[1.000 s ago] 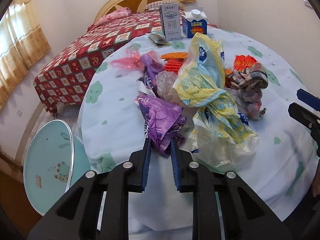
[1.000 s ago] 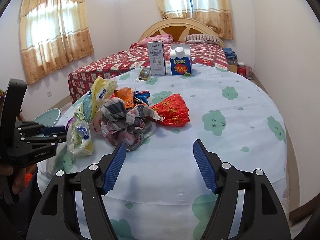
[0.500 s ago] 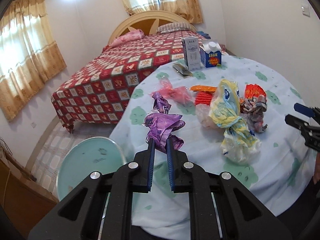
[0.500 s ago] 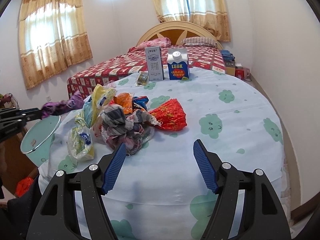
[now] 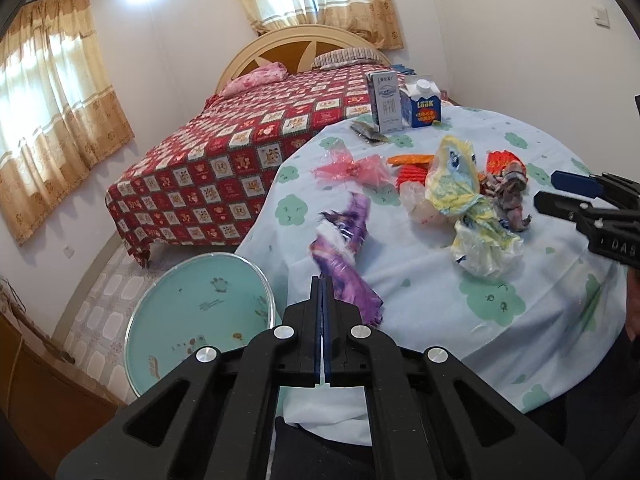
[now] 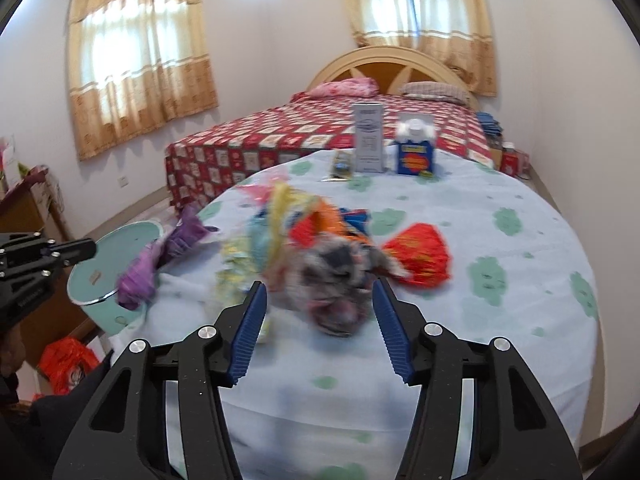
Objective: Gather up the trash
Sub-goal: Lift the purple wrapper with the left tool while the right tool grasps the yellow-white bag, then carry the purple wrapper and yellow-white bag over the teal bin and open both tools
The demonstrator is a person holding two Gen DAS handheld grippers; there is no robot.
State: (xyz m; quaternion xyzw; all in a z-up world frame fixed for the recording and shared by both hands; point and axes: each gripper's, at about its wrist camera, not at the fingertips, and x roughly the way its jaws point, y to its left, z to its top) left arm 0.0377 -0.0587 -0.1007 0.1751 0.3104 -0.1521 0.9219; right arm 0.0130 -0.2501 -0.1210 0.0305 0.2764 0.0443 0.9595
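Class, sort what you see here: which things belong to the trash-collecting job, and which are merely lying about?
Job:
purple bag
left gripper
teal bin
yellow bag
crumpled wrapper
right gripper

Lying about:
grey carton
blue carton
bed

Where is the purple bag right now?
The purple bag hangs at the table's left edge, just ahead of the left gripper, above the green bin; whether the gripper holds it, I cannot tell.

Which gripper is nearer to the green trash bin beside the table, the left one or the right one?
Left. The left gripper, shut on the purple bag, is next to the green trash bin. The right gripper is open over the table, at the crumpled gray wrapper.
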